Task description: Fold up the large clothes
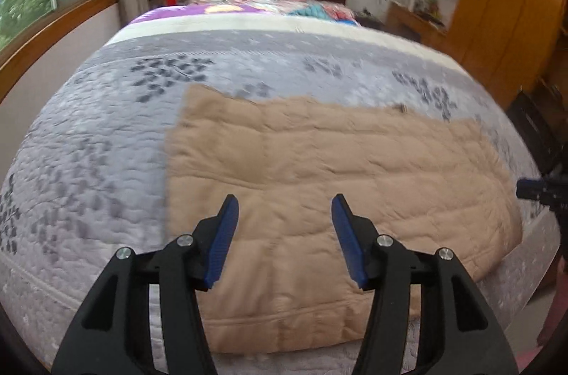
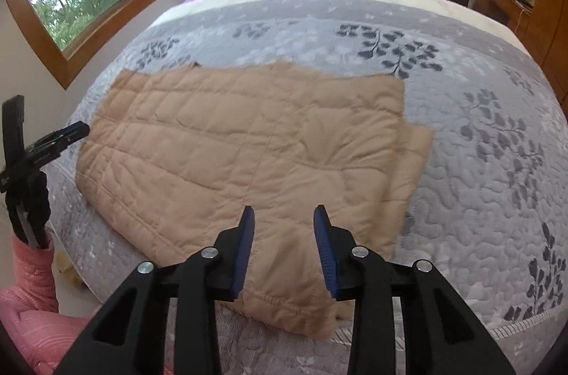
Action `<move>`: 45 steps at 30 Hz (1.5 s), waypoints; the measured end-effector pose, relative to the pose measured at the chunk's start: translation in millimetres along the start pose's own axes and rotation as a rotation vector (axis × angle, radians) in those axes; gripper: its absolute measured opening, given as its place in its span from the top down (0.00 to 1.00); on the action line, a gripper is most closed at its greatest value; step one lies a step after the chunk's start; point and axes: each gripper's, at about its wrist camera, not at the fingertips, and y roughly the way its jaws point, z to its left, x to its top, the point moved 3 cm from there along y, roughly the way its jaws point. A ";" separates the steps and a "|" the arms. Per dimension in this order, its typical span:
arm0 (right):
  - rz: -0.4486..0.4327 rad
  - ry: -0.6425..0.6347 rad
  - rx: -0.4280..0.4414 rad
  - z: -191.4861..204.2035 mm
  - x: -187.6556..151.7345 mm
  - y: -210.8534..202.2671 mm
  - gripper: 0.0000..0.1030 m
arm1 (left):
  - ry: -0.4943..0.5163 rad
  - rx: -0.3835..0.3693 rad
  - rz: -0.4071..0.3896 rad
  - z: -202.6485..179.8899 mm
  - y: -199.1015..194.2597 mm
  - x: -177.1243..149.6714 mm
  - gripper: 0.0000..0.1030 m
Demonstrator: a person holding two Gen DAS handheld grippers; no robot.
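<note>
A grey leaf-patterned bed (image 2: 479, 133) carries a tan quilted garment (image 2: 248, 140), seemingly folded flat

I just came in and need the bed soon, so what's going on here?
A person holding a gripper in each hand is folding a tan quilted garment on the grey bedspread. It lies flat, already folded into a rough rectangle, with a layer sticking out at one side. The left gripper and right gripper both hang above its near edge, open, with nothing between their fingers. A pink sleeve shows at the bedside.
</note>
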 end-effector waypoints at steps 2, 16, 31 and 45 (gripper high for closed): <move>0.030 0.014 -0.010 -0.7 -0.4 14.4 0.66 | 0.008 0.010 0.036 -7.6 16.9 -5.7 0.47; 0.045 0.066 -0.008 -13.1 -11.5 33.9 0.67 | -0.041 0.028 0.115 -0.8 47.2 -28.4 0.46; 0.102 0.047 -0.081 -25.6 -37.0 11.8 0.67 | -0.455 0.048 0.112 63.7 -36.3 -109.0 0.40; 0.133 0.092 -0.049 -41.4 -46.9 34.7 0.67 | -0.784 -0.175 -0.008 95.8 5.2 -116.0 0.35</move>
